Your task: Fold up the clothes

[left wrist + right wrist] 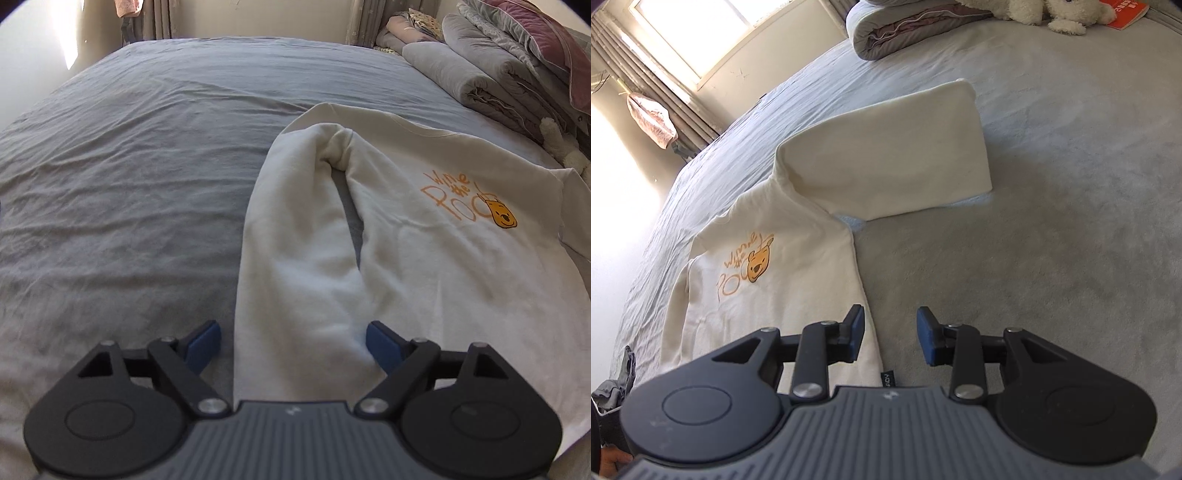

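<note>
A cream sweatshirt (424,266) with an orange Winnie the Pooh print (469,199) lies flat on the grey bed (147,184). In the left wrist view its left sleeve (295,240) runs down beside the body, and my left gripper (294,343) is open with its blue pads on either side of the sleeve's lower end. In the right wrist view the sweatshirt (783,266) shows with its other sleeve (886,155) spread out to the side. My right gripper (891,334) is open and empty over the garment's lower right edge, its left pad above the cloth.
Folded grey and pink quilts (509,70) are stacked at the bed's far right. A white plush toy (1045,11) and an orange book (1124,13) lie near a rolled quilt (905,29). Curtains and a window (694,33) stand beyond the bed.
</note>
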The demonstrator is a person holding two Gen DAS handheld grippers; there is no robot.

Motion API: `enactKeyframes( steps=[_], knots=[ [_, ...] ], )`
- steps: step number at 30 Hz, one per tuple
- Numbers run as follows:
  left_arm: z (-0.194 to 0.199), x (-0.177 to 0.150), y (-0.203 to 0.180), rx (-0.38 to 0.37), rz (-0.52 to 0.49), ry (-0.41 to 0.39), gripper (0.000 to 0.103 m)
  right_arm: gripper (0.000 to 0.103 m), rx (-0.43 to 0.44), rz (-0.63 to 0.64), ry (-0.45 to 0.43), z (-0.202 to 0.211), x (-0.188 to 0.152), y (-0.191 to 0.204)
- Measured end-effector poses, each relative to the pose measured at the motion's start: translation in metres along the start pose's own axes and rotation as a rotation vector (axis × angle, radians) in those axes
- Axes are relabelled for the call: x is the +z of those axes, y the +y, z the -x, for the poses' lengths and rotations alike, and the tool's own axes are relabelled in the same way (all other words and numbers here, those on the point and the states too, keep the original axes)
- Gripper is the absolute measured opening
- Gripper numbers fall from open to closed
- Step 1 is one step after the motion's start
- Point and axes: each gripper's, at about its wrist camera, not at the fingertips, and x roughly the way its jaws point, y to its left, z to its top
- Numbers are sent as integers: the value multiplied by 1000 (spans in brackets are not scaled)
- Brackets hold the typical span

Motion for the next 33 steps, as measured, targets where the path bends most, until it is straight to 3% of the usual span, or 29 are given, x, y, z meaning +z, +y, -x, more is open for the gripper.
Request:
enactKeyframes(
  steps=[3, 5, 7, 10, 16, 19, 23, 25, 29, 33],
  knots=[
    [3, -5, 1, 10, -22, 1, 59, 36, 10, 28, 23, -5, -3, 8],
    [3, -6, 4, 28, -31, -10, 33, 38, 19, 41, 35, -9, -3, 12],
    [5, -4, 11, 47, -20, -24, 14, 40, 25, 51, 45, -12, -4, 16],
    [8, 0, 18, 136, -35, -54, 9, 41, 31, 53, 50, -14, -6, 20],
    [7, 18, 29, 438, -113, -161, 8, 42, 29, 61, 60, -14, -10, 23],
    [7, 28, 41, 557, -114, -247, 10, 42, 9, 68, 62, -14, -11, 20],
    [1, 35, 46, 669, -91, -276, 27, 42, -6, 68, 63, -12, -11, 13],
    [-2, 35, 42, 681, -91, -263, 36, 42, -17, 71, 59, -10, -11, 8],
    [4, 33, 34, 590, -71, -257, 76, 43, -36, 68, 56, -8, -9, 2],
    [14, 29, 28, 447, -10, -240, 84, 48, -39, 66, 60, -8, -8, 0]
  ],
)
